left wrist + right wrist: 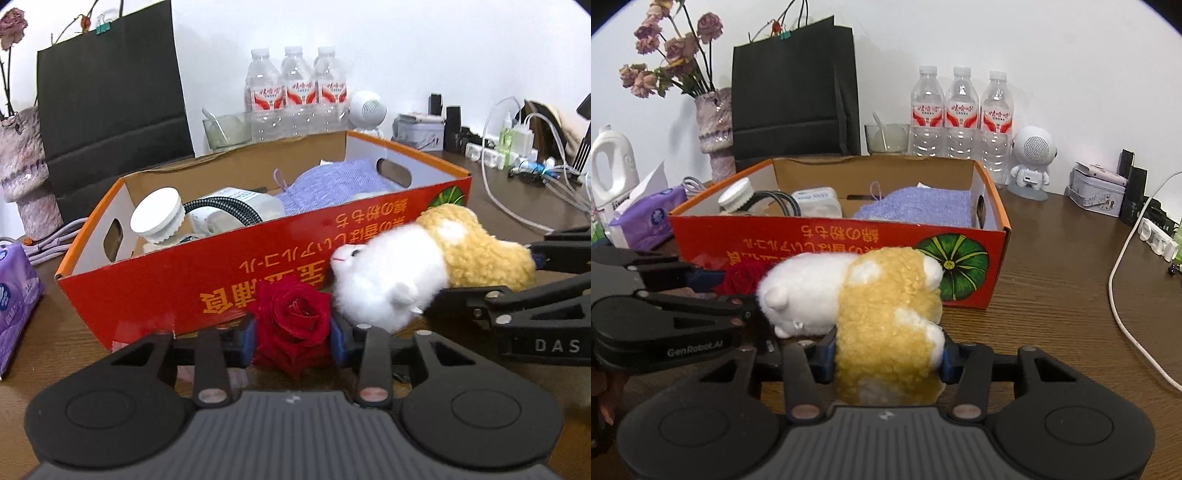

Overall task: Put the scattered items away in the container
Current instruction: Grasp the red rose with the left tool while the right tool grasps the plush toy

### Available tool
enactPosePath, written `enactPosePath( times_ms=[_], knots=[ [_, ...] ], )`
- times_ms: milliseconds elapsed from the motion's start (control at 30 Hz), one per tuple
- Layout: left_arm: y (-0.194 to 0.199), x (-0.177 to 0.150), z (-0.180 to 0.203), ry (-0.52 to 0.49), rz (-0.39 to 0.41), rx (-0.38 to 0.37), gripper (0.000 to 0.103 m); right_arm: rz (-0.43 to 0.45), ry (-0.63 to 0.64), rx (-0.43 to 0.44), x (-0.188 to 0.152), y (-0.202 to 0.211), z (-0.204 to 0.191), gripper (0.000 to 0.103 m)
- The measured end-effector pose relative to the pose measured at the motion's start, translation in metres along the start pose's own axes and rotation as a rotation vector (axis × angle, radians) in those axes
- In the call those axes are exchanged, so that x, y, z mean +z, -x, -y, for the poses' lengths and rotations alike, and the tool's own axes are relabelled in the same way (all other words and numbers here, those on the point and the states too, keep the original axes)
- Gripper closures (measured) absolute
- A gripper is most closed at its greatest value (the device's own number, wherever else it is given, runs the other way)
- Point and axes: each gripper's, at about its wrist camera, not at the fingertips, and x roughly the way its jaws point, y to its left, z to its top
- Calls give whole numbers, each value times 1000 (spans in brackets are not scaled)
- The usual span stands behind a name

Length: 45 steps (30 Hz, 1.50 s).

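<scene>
- Your left gripper (293, 338) has its blue pads pressed against both sides of a red rose (291, 314); it is clenched on the bloom, low over the table (74, 350), with the rose at about 12 o'clock from the tool in the left wrist view.
- Your right gripper (888, 358) is clamped across the tan rear half of a plush hamster (864, 299), one blue pad on each flank; the white head end sticks out toward 10 o'clock in the right wrist view.
- The two loads sit just beside each other: the hamster's head lies close to the rose, at roughly 2 o'clock from it in the left view. If you lift either hand alone, I judge fur could drag on petals and knock the rose askew.
- The rose is soft and held by the bloom only; squeezing harder would likely crush petals, while a loose hold could let it slip as you raise it.
- The red cardboard box (184, 280) stands straight ahead at 12 o'clock, its near wall just behind both items. A low carry would probably catch that wall, so each item needs to clear the rim first.
- Inside are a white-capped bottle (159, 218), a cable (236, 212) and a purple cloth (328, 182). The cloth side looks the safer landing spot for both.
</scene>
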Motion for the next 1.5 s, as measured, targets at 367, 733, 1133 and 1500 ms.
enactPosePath(
  times_ms=[367,733,1133,1500],
  knots=[
    [74,-15,-21,112,140,1,65,110,-48,6,-13,40,-9,56],
    [122,-66,-43,187,104,29,64,122,-47,23,-42,72,-31,56],
    [132,-77,-45,208,126,49,64,135,-36,8,-50,78,-36,56],
    [136,-76,-39,174,150,73,64,152,-24,11,-49,81,-37,56]
  ],
)
